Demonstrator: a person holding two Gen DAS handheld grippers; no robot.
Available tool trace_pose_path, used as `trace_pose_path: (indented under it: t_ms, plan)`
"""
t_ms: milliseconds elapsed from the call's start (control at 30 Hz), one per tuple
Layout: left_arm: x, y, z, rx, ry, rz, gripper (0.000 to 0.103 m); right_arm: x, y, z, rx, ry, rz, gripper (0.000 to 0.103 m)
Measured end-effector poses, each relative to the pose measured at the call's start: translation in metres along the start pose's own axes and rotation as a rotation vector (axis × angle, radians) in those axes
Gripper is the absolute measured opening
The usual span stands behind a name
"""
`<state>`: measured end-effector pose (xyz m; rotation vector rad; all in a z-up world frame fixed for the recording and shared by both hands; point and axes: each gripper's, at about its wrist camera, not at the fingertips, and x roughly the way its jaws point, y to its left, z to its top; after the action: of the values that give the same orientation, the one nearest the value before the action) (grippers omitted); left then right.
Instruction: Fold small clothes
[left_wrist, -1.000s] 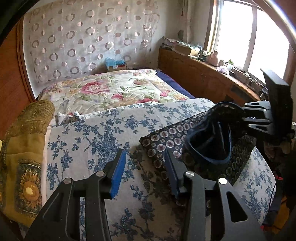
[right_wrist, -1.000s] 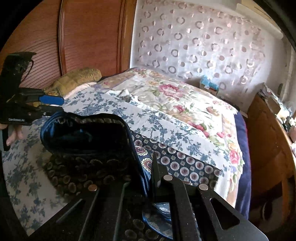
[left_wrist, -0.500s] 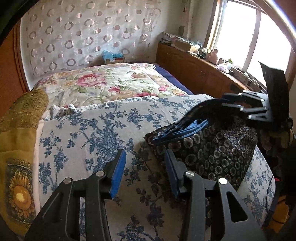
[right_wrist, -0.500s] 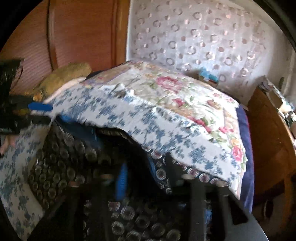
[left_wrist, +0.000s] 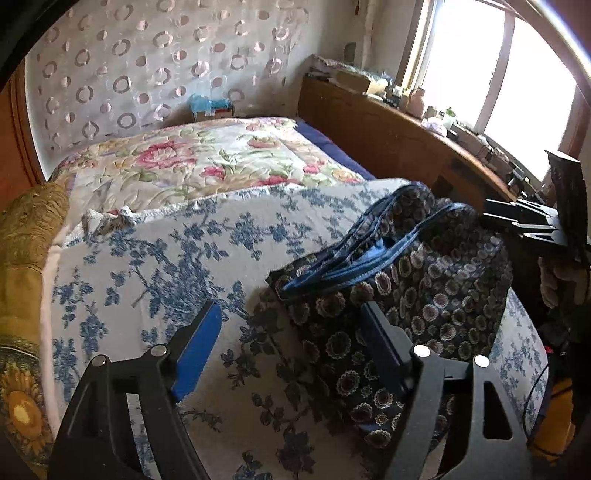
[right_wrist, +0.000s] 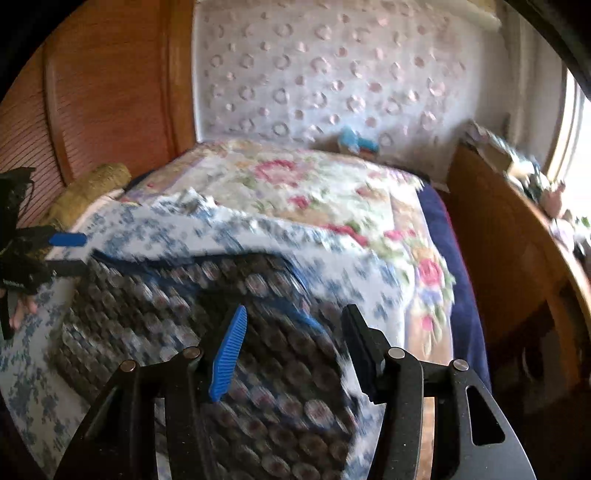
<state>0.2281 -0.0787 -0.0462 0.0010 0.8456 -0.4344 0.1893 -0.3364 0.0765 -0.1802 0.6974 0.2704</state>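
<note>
A dark garment (left_wrist: 424, 295) with round flower medallions and blue trim lies bunched on the blue-flowered sheet (left_wrist: 166, 258). My left gripper (left_wrist: 291, 325) hovers low at its left edge with jaws opening. The garment's corner lies between them, and its right finger (left_wrist: 380, 332) stands over the cloth without pressing. In the blurred right wrist view, my right gripper (right_wrist: 293, 325) hangs over the garment (right_wrist: 177, 314). Its jaws are opening and the pads touch nothing. Each gripper shows in the other's view: the right (left_wrist: 498, 221), the left (right_wrist: 74, 254).
A pink-flowered quilt (left_wrist: 207, 162) covers the far half of the bed. A yellow sunflower pillow (left_wrist: 22, 258) lies at the left. A wooden ledge (left_wrist: 406, 140) crowded with small items runs under the window. The bed's edge drops off on the right.
The right gripper opened and let the garment go; the raised cloth dropped onto the sheet. The left gripper's jaws spread wider and it moved lower toward the garment's edge.
</note>
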Motion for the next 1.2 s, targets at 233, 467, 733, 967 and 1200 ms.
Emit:
trace_pose_path:
  t_ms: [233,467,733,967,1200]
  plan:
    - [0.025,0.006,0.001,-0.024,0.065,-0.006,0.078,0.015,-0.021,-0.023,0.110,0.070,0.006,0.056]
    - [0.041,0.009,0.010,-0.047,0.085,-0.036,0.078,0.028,-0.035,-0.026,0.128,0.100,0.040,0.059]
    - [0.047,0.004,0.018,-0.036,0.078,-0.048,0.078,0.042,-0.053,-0.024,0.178,0.099,0.095,0.065]
    - [0.050,0.003,0.020,-0.021,0.061,-0.069,0.074,0.046,-0.045,-0.025,0.167,0.088,0.158,0.065]
    - [0.051,0.001,0.020,-0.014,0.066,-0.095,0.031,0.048,-0.041,-0.028,0.145,0.081,0.174,0.057]
